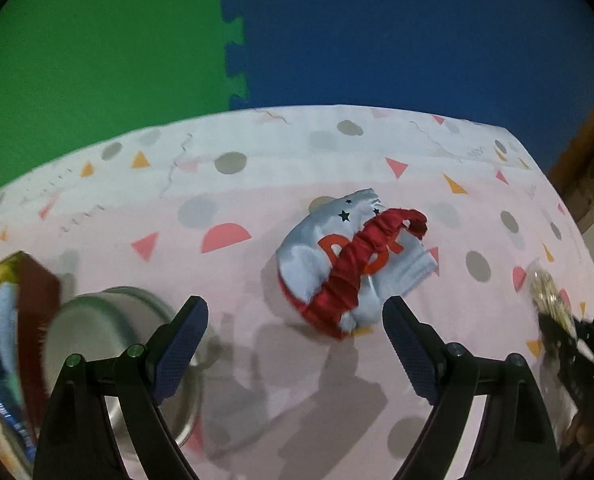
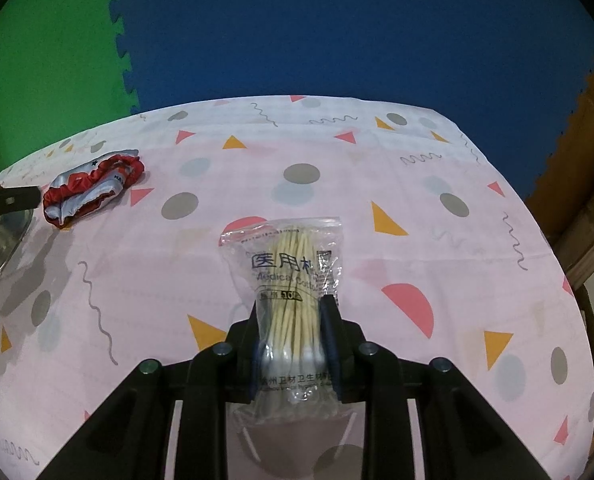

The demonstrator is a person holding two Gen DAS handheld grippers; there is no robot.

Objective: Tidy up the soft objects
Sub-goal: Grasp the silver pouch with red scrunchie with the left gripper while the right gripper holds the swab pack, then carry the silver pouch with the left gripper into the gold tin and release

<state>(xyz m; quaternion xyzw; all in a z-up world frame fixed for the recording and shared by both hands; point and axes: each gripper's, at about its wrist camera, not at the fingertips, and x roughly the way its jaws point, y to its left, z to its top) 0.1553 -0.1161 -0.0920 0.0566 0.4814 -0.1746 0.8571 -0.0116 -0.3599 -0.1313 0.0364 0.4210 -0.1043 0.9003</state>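
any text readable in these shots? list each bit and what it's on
"医用" then a partly hidden character: swab bag, top line
"Medical Cott": swab bag, rest creased
Boxed line and bottom line on swab bag: too blurred
Orange letters on red and white cloth: covered by its red band, unreadable

one of most things, two claws, three mat colours

one bundle of silver and red cloth (image 1: 349,268); one clear bag of cotton swabs (image 2: 293,280), the swabs too many to count; one metal pot (image 1: 117,344); one box (image 1: 13,320) of mixed items at the left edge, its contents too blurred to count; two claws, left claw (image 1: 295,346) and right claw (image 2: 293,332); one worktop (image 2: 417,208); one green mat (image 1: 97,60), one blue mat (image 1: 417,32), one brown mat (image 2: 593,128).
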